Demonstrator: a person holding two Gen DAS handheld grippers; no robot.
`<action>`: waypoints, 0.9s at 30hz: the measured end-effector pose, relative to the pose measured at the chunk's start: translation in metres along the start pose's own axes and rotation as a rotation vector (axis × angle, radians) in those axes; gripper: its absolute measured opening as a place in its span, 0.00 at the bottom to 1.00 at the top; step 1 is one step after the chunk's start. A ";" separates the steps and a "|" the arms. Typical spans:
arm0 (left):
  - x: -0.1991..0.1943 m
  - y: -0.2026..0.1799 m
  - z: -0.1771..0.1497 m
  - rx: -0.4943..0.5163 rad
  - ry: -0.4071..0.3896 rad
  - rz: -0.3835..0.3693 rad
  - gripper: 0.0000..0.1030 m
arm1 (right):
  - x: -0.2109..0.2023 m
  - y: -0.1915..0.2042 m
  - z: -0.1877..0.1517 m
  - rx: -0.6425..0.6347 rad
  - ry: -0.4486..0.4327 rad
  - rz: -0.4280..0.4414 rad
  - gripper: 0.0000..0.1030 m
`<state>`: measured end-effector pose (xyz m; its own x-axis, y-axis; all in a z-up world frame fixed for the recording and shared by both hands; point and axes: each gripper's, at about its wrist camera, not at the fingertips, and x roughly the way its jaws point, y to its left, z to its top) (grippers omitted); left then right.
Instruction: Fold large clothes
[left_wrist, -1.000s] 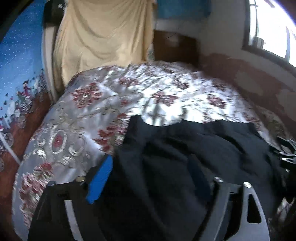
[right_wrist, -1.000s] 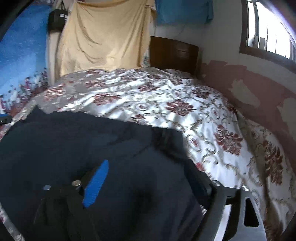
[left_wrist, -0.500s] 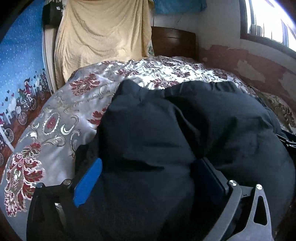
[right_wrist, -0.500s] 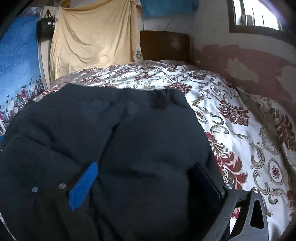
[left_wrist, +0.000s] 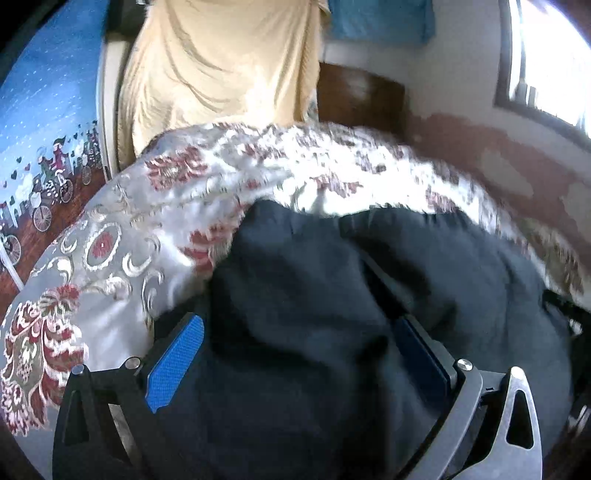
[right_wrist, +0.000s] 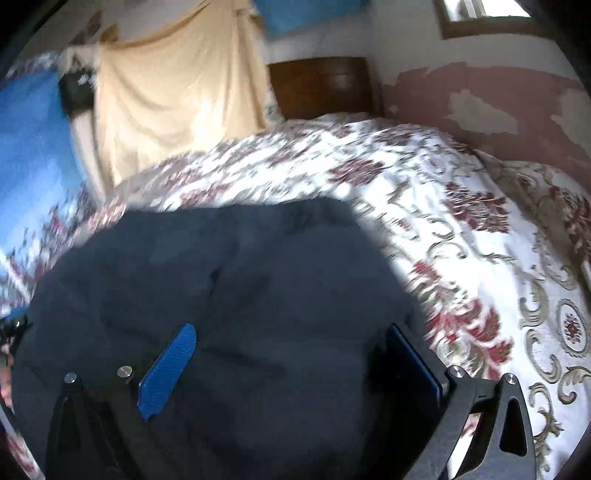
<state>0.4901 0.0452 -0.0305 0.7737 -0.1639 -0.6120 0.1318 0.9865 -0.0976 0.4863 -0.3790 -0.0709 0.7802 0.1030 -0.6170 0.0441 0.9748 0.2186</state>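
- A dark garment (left_wrist: 332, 314) is spread on the floral bedspread (left_wrist: 122, 251), filling the lower half of both views
- Left gripper (left_wrist: 295, 354): jaws held wide apart, cloth between, not pinched
- Right gripper (right_wrist: 291, 365): likewise spread; bare bedspread at 3 o'clock

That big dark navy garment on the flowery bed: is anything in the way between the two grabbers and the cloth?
Nothing visible. The dark navy garment already lies between the wide-open jaws of the left gripper and right gripper, on the floral bedspread.
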 end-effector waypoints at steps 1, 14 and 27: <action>0.005 0.000 0.007 -0.007 0.011 0.011 0.99 | 0.004 -0.001 0.005 0.005 0.007 -0.005 1.00; 0.079 0.028 0.005 -0.168 0.207 -0.082 0.99 | 0.080 -0.010 0.000 0.046 0.135 0.051 1.00; 0.080 0.030 0.007 -0.202 0.169 -0.100 0.99 | 0.091 -0.010 -0.007 0.059 0.126 0.047 1.00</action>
<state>0.5601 0.0614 -0.0773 0.6468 -0.2743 -0.7117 0.0630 0.9491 -0.3086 0.5526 -0.3781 -0.1342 0.6976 0.1759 -0.6945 0.0491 0.9554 0.2913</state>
